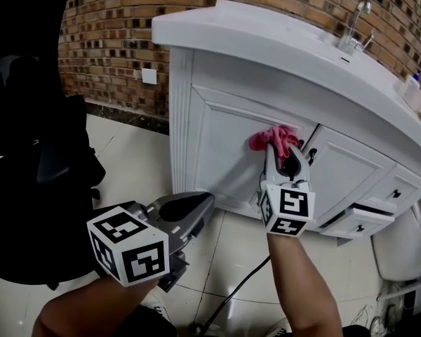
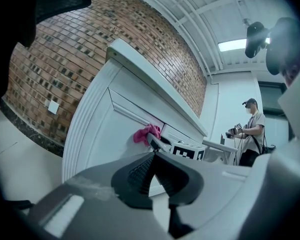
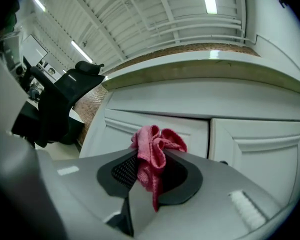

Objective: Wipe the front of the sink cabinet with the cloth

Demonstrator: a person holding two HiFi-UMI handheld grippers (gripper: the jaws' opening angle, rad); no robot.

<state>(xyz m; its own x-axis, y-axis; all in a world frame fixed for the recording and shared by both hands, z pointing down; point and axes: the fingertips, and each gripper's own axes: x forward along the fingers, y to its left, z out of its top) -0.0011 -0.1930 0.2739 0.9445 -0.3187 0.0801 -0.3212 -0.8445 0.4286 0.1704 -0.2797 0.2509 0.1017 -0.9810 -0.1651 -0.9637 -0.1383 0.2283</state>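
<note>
In the middle of the frame, the right gripper [image 1: 279, 161] pinches the bunched pink cloth [image 1: 274, 138] against the upper right corner of the white sink cabinet's left door [image 1: 221, 153]. The left gripper [image 1: 203, 206] is at lower left, clear of the cabinet, with its jaws pressed together on nothing.

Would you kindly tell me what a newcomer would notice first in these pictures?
The pink cloth, clamped in the right gripper, stands out against the white sink cabinet, near a door's top edge. Lower left, the left gripper hangs shut and empty above the tiled floor, with a brick wall behind the cabinet.
</note>
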